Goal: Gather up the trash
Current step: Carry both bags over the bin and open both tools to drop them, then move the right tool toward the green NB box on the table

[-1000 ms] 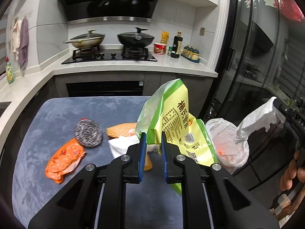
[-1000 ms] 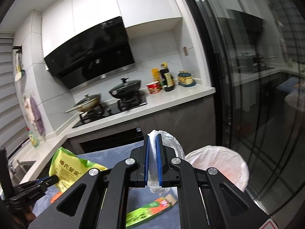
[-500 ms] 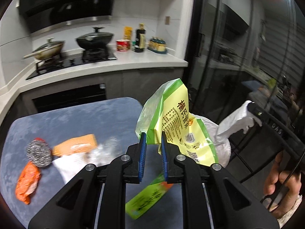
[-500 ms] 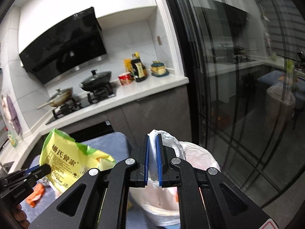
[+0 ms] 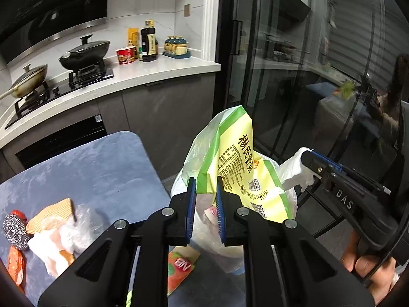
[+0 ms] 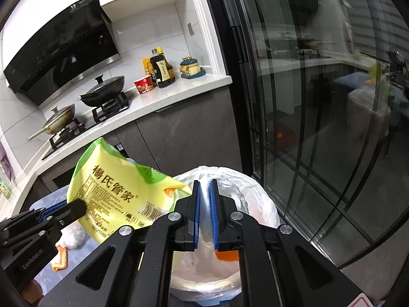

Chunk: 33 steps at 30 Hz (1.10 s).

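Note:
My left gripper [image 5: 206, 192] is shut on the corner of a yellow-green snack bag [image 5: 240, 163] and holds it over the mouth of a white plastic trash bag [image 5: 212, 232]. The snack bag also shows in the right wrist view [image 6: 120, 189], with the left gripper [image 6: 76, 208] at its lower left. My right gripper [image 6: 203, 204] is shut on the rim of the trash bag [image 6: 258, 204] and holds it up. In the left wrist view the right gripper [image 5: 308, 158] pinches the white rim at the right.
On the blue table [image 5: 97, 168] lie a steel scourer [image 5: 15, 230], an orange wrapper [image 5: 15, 266], a brown cracker pack [image 5: 51, 213], white tissue and clear plastic [image 5: 58, 240], and a green-red wrapper [image 5: 179, 268]. A glass door [image 5: 294, 76] stands at the right.
My left gripper has carried the snack bag rightward from above the table to over the trash bag's mouth. My right gripper keeps its hold on the bag rim.

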Available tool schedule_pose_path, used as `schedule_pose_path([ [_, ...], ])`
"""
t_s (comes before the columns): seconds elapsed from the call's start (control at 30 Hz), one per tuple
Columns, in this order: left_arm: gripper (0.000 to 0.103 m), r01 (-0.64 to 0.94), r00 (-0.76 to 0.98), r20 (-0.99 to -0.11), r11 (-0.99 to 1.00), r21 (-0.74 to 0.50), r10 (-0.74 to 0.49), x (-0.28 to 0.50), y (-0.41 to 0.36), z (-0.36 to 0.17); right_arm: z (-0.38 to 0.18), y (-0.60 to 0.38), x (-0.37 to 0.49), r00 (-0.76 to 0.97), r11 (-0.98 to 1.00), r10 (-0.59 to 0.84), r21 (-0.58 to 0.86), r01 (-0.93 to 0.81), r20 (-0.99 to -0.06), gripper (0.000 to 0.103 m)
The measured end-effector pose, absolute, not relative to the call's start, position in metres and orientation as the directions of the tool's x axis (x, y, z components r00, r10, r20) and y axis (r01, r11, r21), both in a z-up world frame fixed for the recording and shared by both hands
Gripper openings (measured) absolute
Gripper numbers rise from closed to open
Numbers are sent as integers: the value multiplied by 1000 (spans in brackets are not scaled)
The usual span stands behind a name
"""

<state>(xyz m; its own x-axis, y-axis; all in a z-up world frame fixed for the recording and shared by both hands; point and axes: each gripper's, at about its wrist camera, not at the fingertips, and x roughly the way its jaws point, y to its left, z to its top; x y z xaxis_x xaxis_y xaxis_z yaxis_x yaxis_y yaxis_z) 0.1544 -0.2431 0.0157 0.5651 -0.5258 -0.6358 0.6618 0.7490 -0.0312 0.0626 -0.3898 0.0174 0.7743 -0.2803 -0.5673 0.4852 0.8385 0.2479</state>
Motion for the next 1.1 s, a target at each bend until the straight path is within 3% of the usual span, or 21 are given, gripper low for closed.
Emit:
schedule_pose_path([
  [0.1, 17, 669, 563, -645, 743, -12, -517, 157, -254, 12, 14, -393, 63, 772, 835, -284, 250, 491, -568, 12],
  [0.2, 20, 672, 559, -651, 740, -7, -514, 158, -261, 9, 15, -396, 61, 774, 828, -288, 259, 497, -563, 25],
  [0.3, 31, 668, 556, -656, 744, -13, -511, 161, -262, 7, 19, -395, 58, 780, 827, -297, 260, 499, -550, 29],
  [0.43, 46, 658, 560, -656, 752, -18, -506, 162, -259, 8, 22, -391, 54, 787, 828, -302, 261, 496, -539, 42],
  [0.63, 65, 634, 580, -645, 773, -26, -498, 164, -246, 13, 30, -381, 53, 794, 840, -311, 240, 487, -523, 49],
  [1.1, 75, 565, 618, -637, 824, -48, -461, 167, -192, 22, 49, -330, 52, 836, 891, -247, 225, 395, -490, 59],
])
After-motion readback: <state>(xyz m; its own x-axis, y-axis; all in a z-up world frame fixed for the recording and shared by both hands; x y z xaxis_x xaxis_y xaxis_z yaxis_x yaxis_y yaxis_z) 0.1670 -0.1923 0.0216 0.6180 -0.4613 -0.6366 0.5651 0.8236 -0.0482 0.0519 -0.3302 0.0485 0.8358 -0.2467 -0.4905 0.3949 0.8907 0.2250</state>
